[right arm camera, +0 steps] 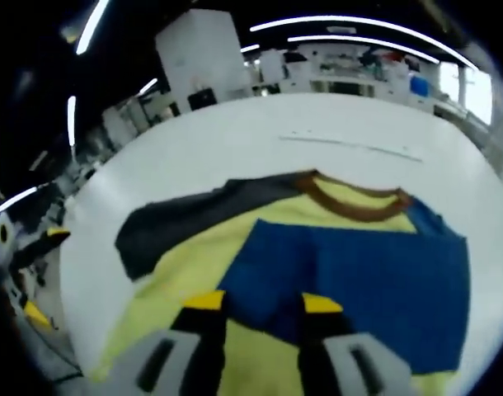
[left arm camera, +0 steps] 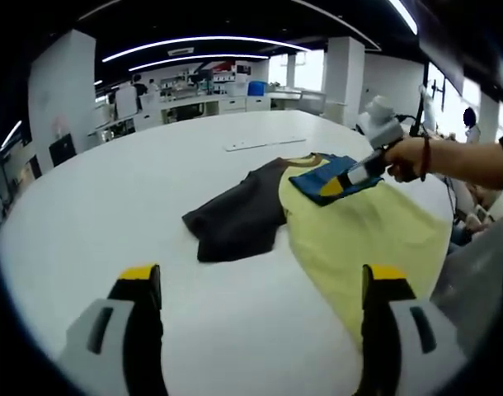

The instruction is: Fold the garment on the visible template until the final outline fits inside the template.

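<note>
Your left tongs (left arm camera: 260,289) hang wide open and empty above the white worktop (left arm camera: 152,190), with the garment (left arm camera: 334,206) lying ahead and to the right. Your right tongs (right arm camera: 262,303) sit nearly closed over its blue sleeve (right arm camera: 359,280); whether they pinch the cloth, you cannot tell.

The left gripper (left arm camera: 260,285) hangs with jaws wide apart above the white worktop (left arm camera: 152,173); the right gripper (left arm camera: 350,175) meets the yellow garment's (left arm camera: 367,231) blue panel (left arm camera: 317,177).
</note>
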### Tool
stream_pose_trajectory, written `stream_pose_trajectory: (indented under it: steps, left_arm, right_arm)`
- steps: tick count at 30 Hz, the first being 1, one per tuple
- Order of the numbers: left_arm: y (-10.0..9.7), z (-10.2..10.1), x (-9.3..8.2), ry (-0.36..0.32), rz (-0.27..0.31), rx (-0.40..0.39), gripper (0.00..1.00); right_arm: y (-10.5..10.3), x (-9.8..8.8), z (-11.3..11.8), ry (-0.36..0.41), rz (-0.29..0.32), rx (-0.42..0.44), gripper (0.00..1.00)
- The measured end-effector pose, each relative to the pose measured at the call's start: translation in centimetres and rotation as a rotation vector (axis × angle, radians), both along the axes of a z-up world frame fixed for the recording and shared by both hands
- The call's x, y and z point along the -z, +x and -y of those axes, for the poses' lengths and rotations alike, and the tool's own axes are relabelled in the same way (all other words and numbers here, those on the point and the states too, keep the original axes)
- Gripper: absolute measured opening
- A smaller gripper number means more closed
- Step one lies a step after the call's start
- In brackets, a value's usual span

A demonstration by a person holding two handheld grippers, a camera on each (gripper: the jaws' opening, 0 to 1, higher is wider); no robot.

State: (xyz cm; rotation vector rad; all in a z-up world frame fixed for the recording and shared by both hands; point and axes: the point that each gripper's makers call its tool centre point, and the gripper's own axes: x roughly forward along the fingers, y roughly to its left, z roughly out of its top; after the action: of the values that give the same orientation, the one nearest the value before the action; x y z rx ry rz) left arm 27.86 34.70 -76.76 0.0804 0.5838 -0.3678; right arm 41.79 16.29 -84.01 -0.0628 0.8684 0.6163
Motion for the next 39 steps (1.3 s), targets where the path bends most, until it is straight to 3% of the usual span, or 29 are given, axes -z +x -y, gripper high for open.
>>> stream_pose_trajectory:
  steps: [3,6,10,14,16,20,26,35,39]
  left_arm:
    - [0.0,-0.1,0.0,-0.001,-0.002,-0.002,0.99]
    - [-0.1,-0.4,0.2,0.0,-0.005,-0.004,0.99]
    - [-0.1,-0.4,0.2,0.003,-0.007,-0.005,0.99]
    - [-0.1,-0.7,0.3,0.004,-0.007,-0.01,0.99]
    - [-0.2,-0.8,0.3,0.005,-0.009,-0.011,0.99]
    - [-0.2,-0.7,0.3,0.006,-0.011,-0.013,0.99]
    - [-0.1,-0.5,0.2,0.007,-0.011,-0.011,0.99]
    - [-0.4,-0.7,0.1,0.005,-0.012,-0.02,0.99]
    - [-0.5,-1.0,0.1,0.006,-0.012,-0.027,0.99]
  right_arm:
    - [-0.8,0.1,0.4,-0.023,0.022,0.017,0.25]
    - [-0.4,0.1,0.2,-0.02,0.03,0.029,0.21]
    - [-0.4,0.3,0.0,0.021,-0.002,0.063,0.07]
    - [-0.5,0.3,-0.1,0.056,-0.026,0.084,0.0]
    - [-0.5,0.1,-0.5,0.107,-0.038,0.094,0.0]
    - [-0.5,-0.4,-0.9,0.121,-0.033,0.081,0.0]
    - [-1.2,-1.5,-3.6,0.229,-0.052,0.038,0.0]
    - [-2.3,-2.0,-6.6,0.271,-0.043,-0.084,0.01]
    - [-3.1,-1.9,-7.5,0.281,-0.047,-0.145,0.09]
